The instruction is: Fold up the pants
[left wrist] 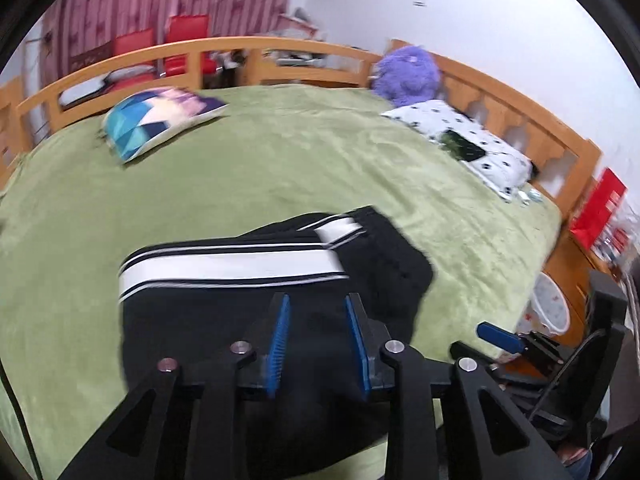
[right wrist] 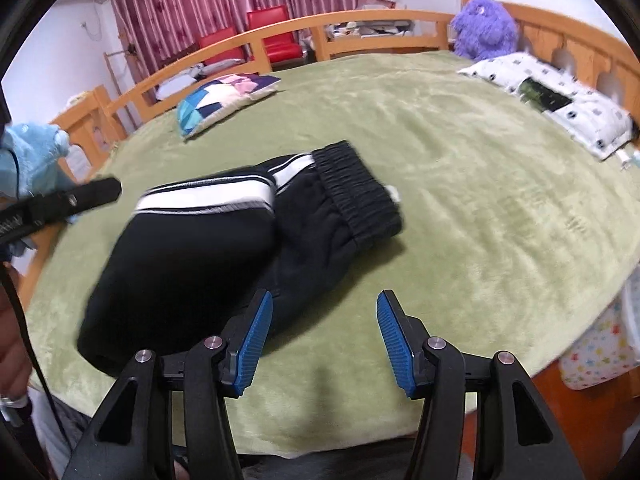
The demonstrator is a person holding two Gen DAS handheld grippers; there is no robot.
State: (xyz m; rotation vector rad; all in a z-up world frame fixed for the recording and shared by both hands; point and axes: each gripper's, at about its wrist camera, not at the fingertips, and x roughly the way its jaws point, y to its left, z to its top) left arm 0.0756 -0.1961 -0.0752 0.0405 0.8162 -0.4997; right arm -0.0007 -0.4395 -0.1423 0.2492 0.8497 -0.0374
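The black pants (left wrist: 380,248) with a broad white side stripe lie folded into a compact bundle on the green blanket (left wrist: 280,160). In the right wrist view the pants (right wrist: 200,256) show their ribbed waistband at the far right end. My left gripper (left wrist: 319,304) hovers over the near black part of the bundle, its blue pads apart with nothing pinched between them. My right gripper (right wrist: 325,300) stands open over bare blanket (right wrist: 460,200), just right of the bundle's near corner. One finger of the left gripper (right wrist: 96,194) shows at the left edge.
A colourful pillow (left wrist: 160,120) lies at the far left of the bed. A white spotted pillow (left wrist: 460,140) and a purple plush toy (left wrist: 408,76) sit by the wooden bed rail (left wrist: 520,120). Red chairs (right wrist: 272,36) and a striped curtain stand beyond. A light blue cloth (right wrist: 32,152) hangs at left.
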